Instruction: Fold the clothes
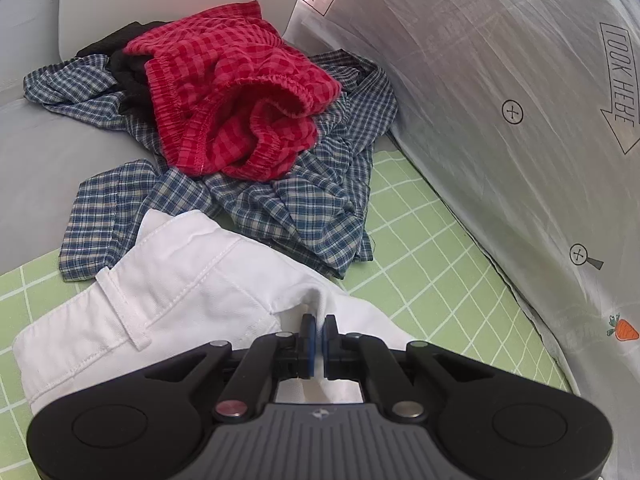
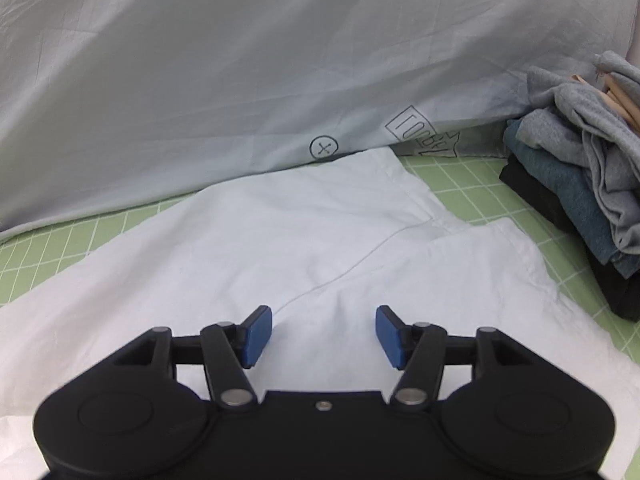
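Shorts [image 1: 172,280]: one white, one red [image 1: 228,92]

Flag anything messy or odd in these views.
Unfolded pile: red shorts crumpled on a plaid shirt. The left gripper pinches the white shorts into a ridge. On the folded stack, the grey top sags unevenly.

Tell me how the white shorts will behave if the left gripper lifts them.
Likely floppy: the white shorts already pucker where the left gripper pinches them. The waistband looks thicker, so probably stiffer. Lifted, the rest would likely drape and drag along the green mat.
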